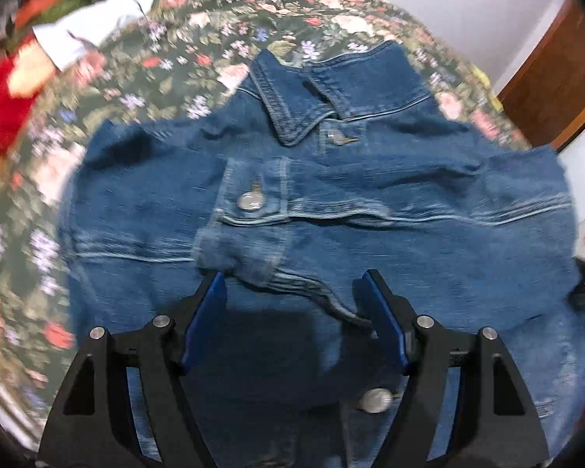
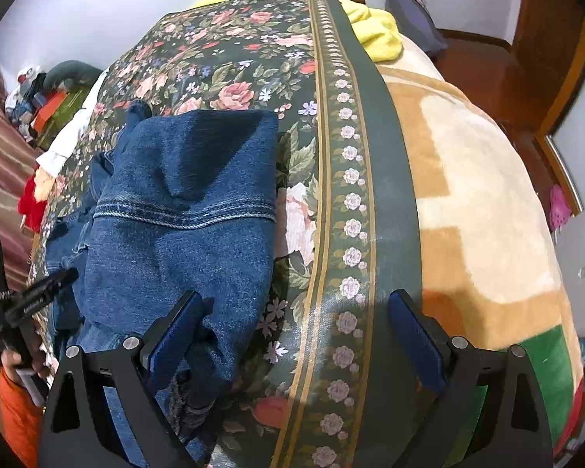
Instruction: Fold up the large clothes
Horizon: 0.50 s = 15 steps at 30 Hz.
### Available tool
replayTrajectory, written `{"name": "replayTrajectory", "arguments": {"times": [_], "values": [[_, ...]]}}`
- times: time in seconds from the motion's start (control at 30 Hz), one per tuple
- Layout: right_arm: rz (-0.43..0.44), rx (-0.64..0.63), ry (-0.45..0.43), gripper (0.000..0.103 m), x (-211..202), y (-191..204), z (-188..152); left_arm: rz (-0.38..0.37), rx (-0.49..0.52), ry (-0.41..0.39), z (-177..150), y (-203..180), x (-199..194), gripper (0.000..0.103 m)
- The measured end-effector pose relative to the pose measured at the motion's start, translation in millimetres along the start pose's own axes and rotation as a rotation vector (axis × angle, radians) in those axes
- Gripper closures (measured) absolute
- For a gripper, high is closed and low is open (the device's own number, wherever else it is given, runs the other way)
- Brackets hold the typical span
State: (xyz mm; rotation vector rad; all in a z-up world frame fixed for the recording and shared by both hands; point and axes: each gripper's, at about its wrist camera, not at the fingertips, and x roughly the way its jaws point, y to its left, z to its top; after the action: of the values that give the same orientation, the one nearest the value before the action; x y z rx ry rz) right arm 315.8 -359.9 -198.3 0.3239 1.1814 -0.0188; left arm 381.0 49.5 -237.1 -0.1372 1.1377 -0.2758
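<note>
A blue denim jacket (image 1: 370, 202) lies front up on the floral bedspread (image 1: 183, 39), collar (image 1: 292, 105) at the far end and a metal pocket button (image 1: 249, 199) near the middle. My left gripper (image 1: 292, 279) hovers over its lower front, open, with cloth beneath the blue pads and nothing pinched. In the right wrist view a side of the jacket (image 2: 183, 241) lies folded over. My right gripper (image 2: 296, 297) stands wide open at that fold's near corner, one fingertip (image 2: 187, 312) over the denim and the other over the bedspread border. The left gripper (image 2: 31, 300) shows at the left edge, held by a hand with an orange sleeve.
A beige and brown blanket (image 2: 468, 195) covers the bed to the right of the bedspread's border (image 2: 370, 156). A yellow cloth (image 2: 378, 35) lies at the far end. A white garment (image 1: 82, 35) and a red item (image 1: 7, 117) sit at the left. Wooden furniture (image 1: 553, 74) stands behind.
</note>
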Motion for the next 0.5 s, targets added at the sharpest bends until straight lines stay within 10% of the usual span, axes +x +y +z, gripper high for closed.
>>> {"name": "replayTrajectory", "arguments": {"times": [0.2,0.3,0.5], "values": [[0.012,0.025,0.017,0.008,-1,1,2,-0.105,-0.193,0.0,17,14,21,0.034],[0.028,0.039,0.02,0.008,-3,1,2,0.027,-0.159,-0.026,24,5,18,0.076],[0.014,0.019,0.018,0.008,-8,5,12,0.214,0.06,-0.25,40,-37,-43,0.082]]}}
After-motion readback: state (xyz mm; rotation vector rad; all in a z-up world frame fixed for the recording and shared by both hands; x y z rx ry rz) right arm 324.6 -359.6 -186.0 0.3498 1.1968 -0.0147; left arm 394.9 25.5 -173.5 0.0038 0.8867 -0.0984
